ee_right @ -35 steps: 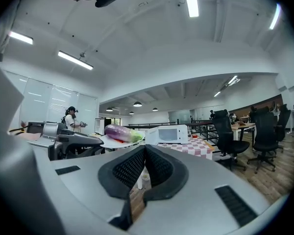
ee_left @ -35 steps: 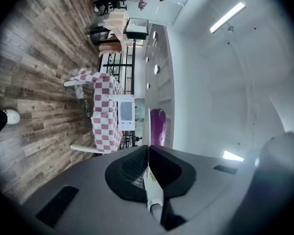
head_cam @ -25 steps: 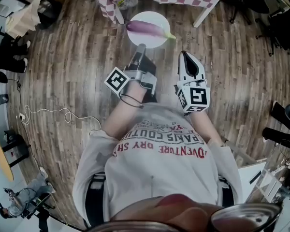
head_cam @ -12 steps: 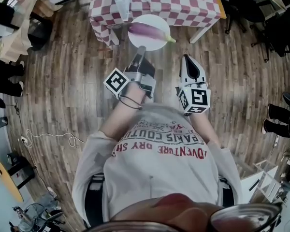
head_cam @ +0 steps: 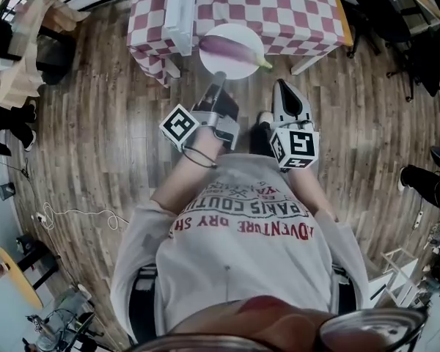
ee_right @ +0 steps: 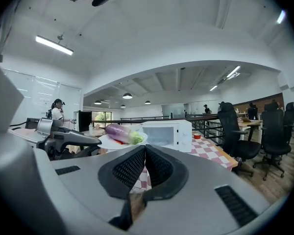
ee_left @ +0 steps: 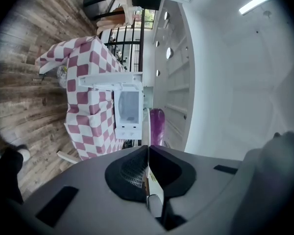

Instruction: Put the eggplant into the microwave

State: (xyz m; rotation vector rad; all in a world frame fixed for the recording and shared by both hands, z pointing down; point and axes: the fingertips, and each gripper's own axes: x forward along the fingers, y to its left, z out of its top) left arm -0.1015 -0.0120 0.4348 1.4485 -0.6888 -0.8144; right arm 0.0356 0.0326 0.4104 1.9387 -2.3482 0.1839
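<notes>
One white plate bearing the eggplant is clamped by the left gripper; the right gripper is closed, empty.

Wood floor is wide open on both sides of me, nothing to dodge there. Straight ahead is the checkered table. The microwave is near its front edge and the door looks shut, so no way in. The plate with the eggplant sticks out from my left gripper and fills that lane. The right gripper has mostly bare cloth ahead. Office chairs are off right, well apart.
</notes>
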